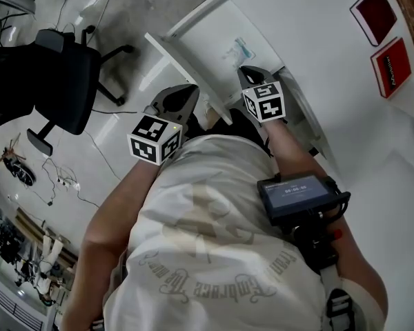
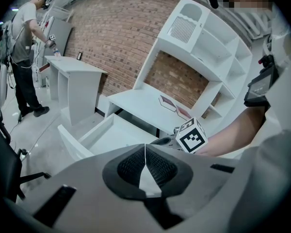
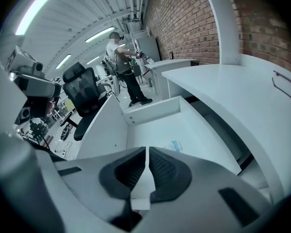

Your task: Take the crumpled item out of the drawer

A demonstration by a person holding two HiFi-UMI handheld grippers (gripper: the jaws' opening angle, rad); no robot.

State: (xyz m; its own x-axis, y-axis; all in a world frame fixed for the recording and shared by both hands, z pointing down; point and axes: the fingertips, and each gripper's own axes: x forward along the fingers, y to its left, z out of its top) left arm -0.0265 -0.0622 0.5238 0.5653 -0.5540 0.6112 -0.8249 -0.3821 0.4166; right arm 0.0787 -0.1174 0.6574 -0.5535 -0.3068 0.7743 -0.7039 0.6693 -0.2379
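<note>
The white drawer point(image 1: 186, 64) stands pulled out from under the desk. On its floor lies the crumpled item point(image 1: 240, 49), a small pale, bluish wad; the right gripper view shows this crumpled item point(image 3: 174, 145) just beyond the jaws. My right gripper point(image 1: 246, 72) hovers over the drawer's near end, jaws shut on nothing. My left gripper point(image 1: 191, 89) is held outside the drawer's front panel, also shut and empty. In the left gripper view the drawer point(image 2: 75, 142) gapes ahead, with the right gripper's marker cube point(image 2: 191, 136) to its right.
A black office chair point(image 1: 62, 81) stands on the floor at left. Two red flat items point(image 1: 375, 12) lie on the white desk top point(image 1: 317, 33). A person point(image 2: 24, 42) stands at a far table. A black device point(image 1: 297, 195) hangs on my chest.
</note>
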